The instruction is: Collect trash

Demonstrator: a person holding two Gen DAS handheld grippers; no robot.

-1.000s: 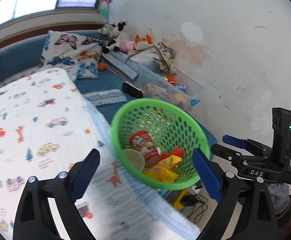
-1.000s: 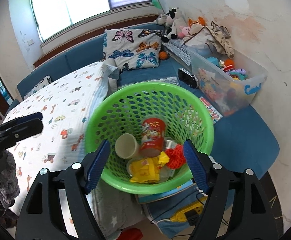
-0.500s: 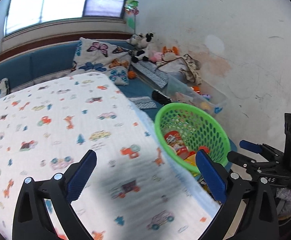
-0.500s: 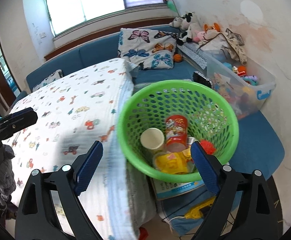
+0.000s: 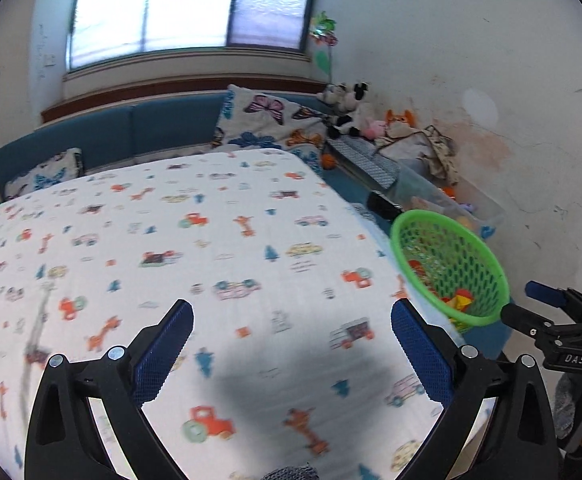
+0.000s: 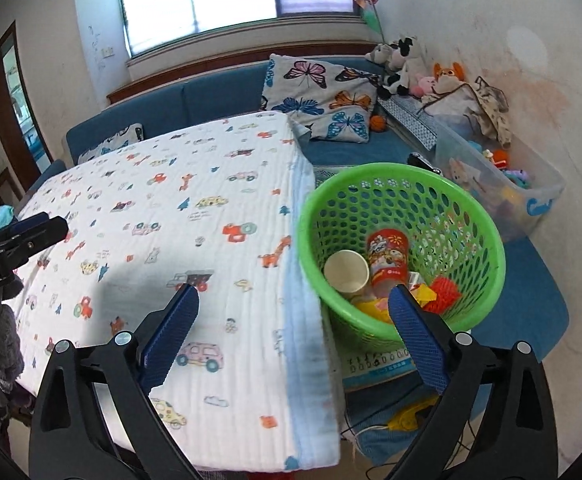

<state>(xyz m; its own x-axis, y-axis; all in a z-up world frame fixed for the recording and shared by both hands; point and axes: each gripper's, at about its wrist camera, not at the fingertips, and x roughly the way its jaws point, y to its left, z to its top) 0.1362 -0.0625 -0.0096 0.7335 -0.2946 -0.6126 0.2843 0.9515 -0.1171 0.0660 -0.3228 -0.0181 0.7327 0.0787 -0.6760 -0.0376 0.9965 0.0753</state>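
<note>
A green mesh basket (image 6: pixel 403 184) stands off the right edge of the cloth-covered table (image 6: pixel 195 240). In it lie a white paper cup (image 6: pixel 345 272), a red printed cup (image 6: pixel 387 258), yellow wrappers (image 6: pixel 375 303) and a red scrap (image 6: pixel 445 292). My right gripper (image 6: pixel 293 310) hangs above the table's right edge, its jaws opening wide, nothing between them. My left gripper (image 5: pixel 291 322) is open and empty over the patterned cloth (image 5: pixel 211 260); the basket (image 5: pixel 451 268) lies to its right. The right gripper (image 5: pixel 547 316) shows at the edge of the left wrist view.
A blue sofa (image 6: pixel 219 92) with butterfly cushions (image 6: pixel 323 100) runs behind the table. Plush toys (image 6: pixel 403 64) and a clear toy bin (image 6: pixel 503 184) line the right wall. Below the basket are a printed sheet (image 6: pixel 375 364), a yellow item and cables (image 6: pixel 407 420). The left gripper (image 6: pixel 15 240) shows at left.
Both views have swung left, off the basket and over the table cloth. The basket has slid to the right of both views. The right jaws have spread wider.
</note>
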